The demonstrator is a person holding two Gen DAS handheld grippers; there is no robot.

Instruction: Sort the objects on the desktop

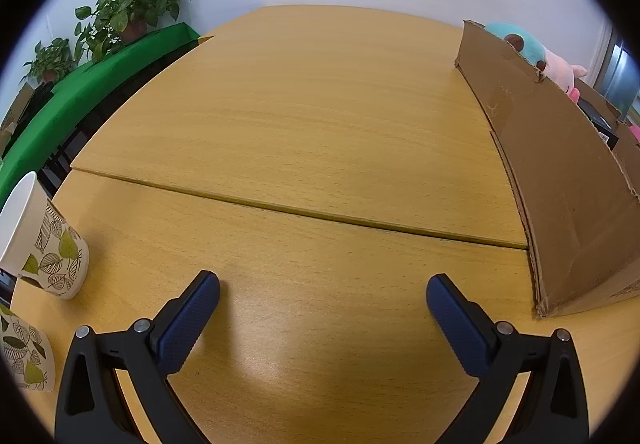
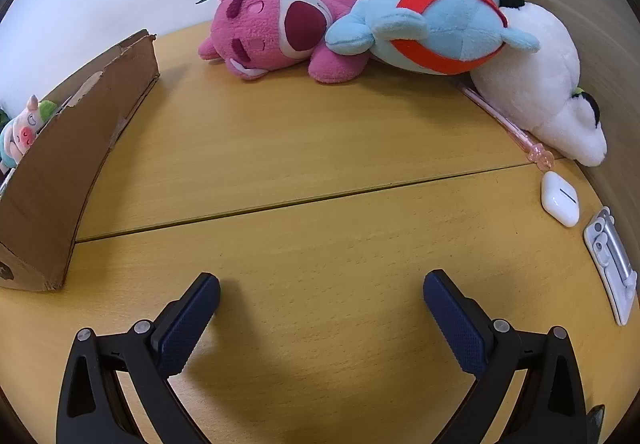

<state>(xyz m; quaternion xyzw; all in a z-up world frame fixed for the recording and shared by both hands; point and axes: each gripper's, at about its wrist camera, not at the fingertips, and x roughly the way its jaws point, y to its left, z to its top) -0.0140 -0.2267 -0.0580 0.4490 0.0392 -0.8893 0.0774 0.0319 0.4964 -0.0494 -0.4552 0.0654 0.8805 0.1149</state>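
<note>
Both tools spread wide, empty, over bare table (image 2: 320,148): I judge the right gripper (image 2: 320,294) should take the pink plush (image 2: 264,32) lying far side, low across its body, for the cardboard box (image 2: 60,172); left gripper (image 1: 322,296) idles near paper cups (image 1: 52,244).

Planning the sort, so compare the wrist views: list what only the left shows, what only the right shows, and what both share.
Left wrist only: two leaf-print paper cups, potted plants, a green cloth.
Right wrist only: pink plush, blue plush, white plush, pink pen, white earbud case.
Both: wooden table, cardboard box, open empty jaws.
</note>
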